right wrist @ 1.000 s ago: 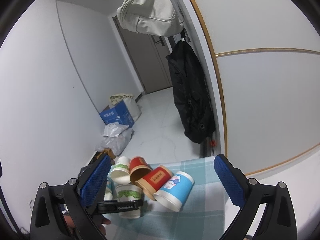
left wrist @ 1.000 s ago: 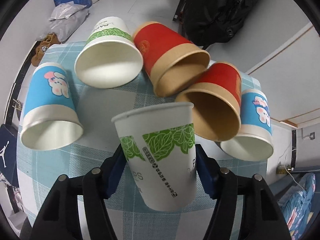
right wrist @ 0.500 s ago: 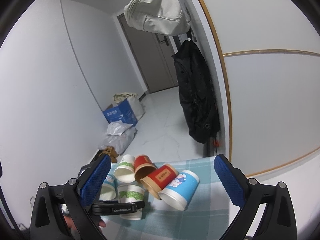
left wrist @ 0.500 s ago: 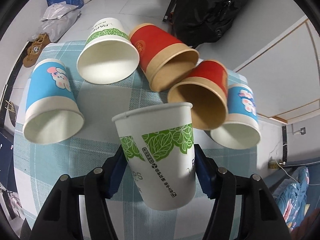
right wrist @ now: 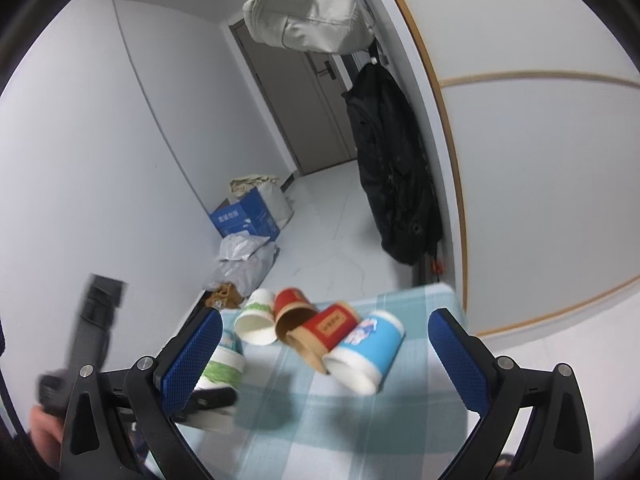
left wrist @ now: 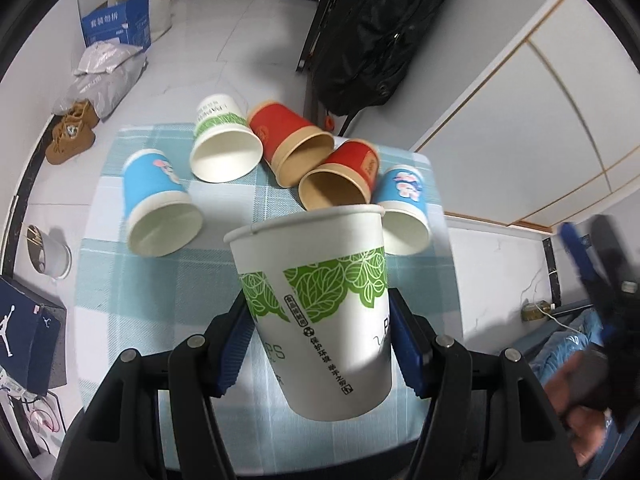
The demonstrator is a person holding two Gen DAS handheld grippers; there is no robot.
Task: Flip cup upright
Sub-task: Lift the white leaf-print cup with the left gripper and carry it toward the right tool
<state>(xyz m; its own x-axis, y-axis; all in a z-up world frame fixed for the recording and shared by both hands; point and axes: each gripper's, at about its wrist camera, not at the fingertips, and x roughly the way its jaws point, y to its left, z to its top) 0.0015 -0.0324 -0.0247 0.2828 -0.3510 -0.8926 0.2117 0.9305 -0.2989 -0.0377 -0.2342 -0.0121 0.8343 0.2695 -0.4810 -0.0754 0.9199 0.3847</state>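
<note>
My left gripper [left wrist: 324, 344] is shut on a white paper cup with green leaf print [left wrist: 320, 300], held upright with its rim up, above the checked tablecloth [left wrist: 160, 280]. The same cup shows in the right wrist view [right wrist: 220, 376], partly behind my right gripper's left finger. My right gripper [right wrist: 324, 364] is open and empty, raised above the table's near side. Several cups lie on their sides at the far end: a second white and green cup [left wrist: 224, 148], two red cups [left wrist: 292, 148] [left wrist: 340, 180] and two blue cups [left wrist: 160, 208] [left wrist: 404, 212].
A black coat [left wrist: 380, 28] hangs on the wall behind the table. A blue box [left wrist: 116, 24], grey bags [left wrist: 104, 76] and brown shoes [left wrist: 72, 132] lie on the floor at the left. The table's right edge [left wrist: 444, 240] is near the blue cup.
My left gripper has lifted and drawn back with the white and green cup, so the lying cups look farther away. My right gripper has tilted down toward the table.
</note>
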